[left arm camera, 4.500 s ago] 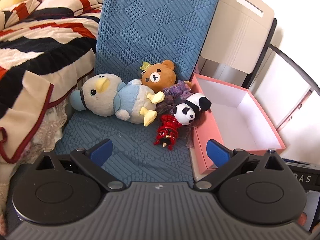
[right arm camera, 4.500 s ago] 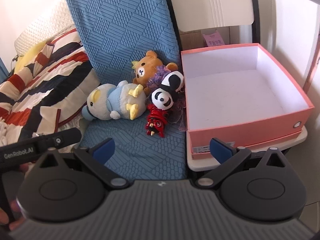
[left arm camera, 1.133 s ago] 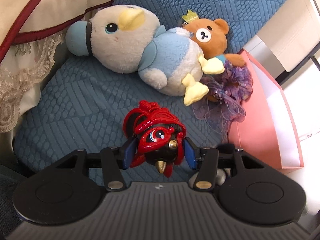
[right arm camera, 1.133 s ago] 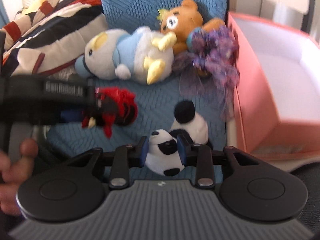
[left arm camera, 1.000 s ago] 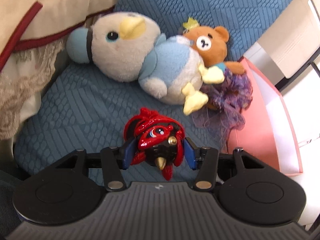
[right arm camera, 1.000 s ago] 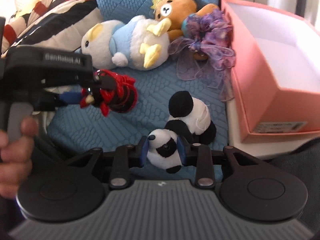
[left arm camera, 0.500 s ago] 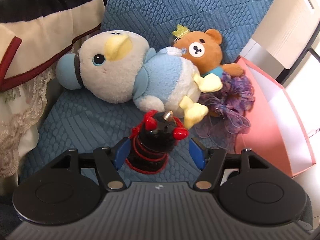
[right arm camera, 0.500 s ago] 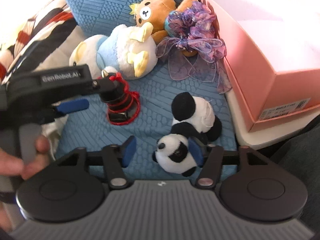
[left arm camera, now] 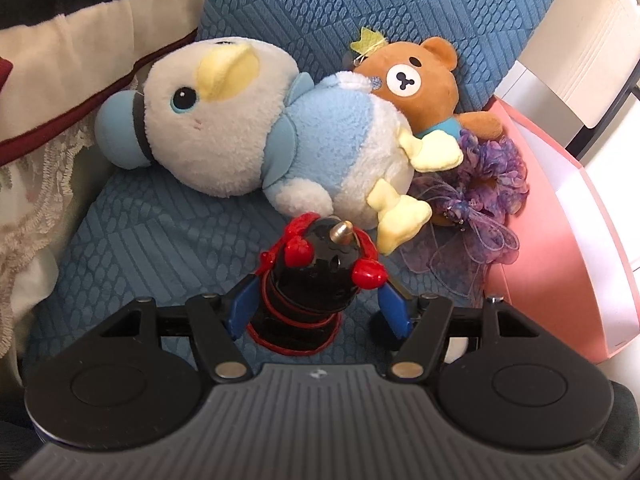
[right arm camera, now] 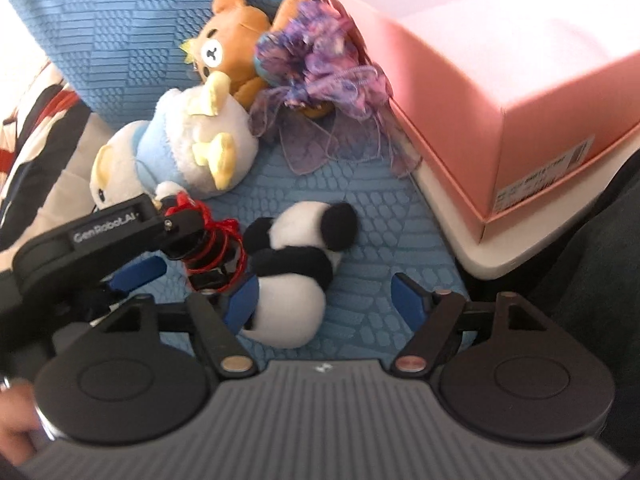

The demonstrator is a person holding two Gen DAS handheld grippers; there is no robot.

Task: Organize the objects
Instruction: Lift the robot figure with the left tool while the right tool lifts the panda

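My left gripper (left arm camera: 318,308) is open around a red-and-black toy figure (left arm camera: 318,280) that stands on the blue quilted cushion (left arm camera: 152,232); the jaws stand apart from its sides. My right gripper (right arm camera: 326,302) is open, with a small panda plush (right arm camera: 296,264) lying on the cushion between its fingers, against the left one. The left gripper (right arm camera: 136,276) and the red toy (right arm camera: 208,248) also show in the right wrist view. A pink open box (right arm camera: 500,92) stands to the right.
A large white-and-blue penguin plush (left arm camera: 256,136), a brown bear plush (left arm camera: 416,80) and a purple ribbon scrunchie (left arm camera: 480,204) lie at the cushion's back. A striped blanket (left arm camera: 60,40) lies at the left. The box rests on a white chair seat (right arm camera: 480,256).
Both grippers have opened. The red toy now stands on the cushion between the left jaws, and the panda lies released on the cushion. The right gripper has moved closer and lower.
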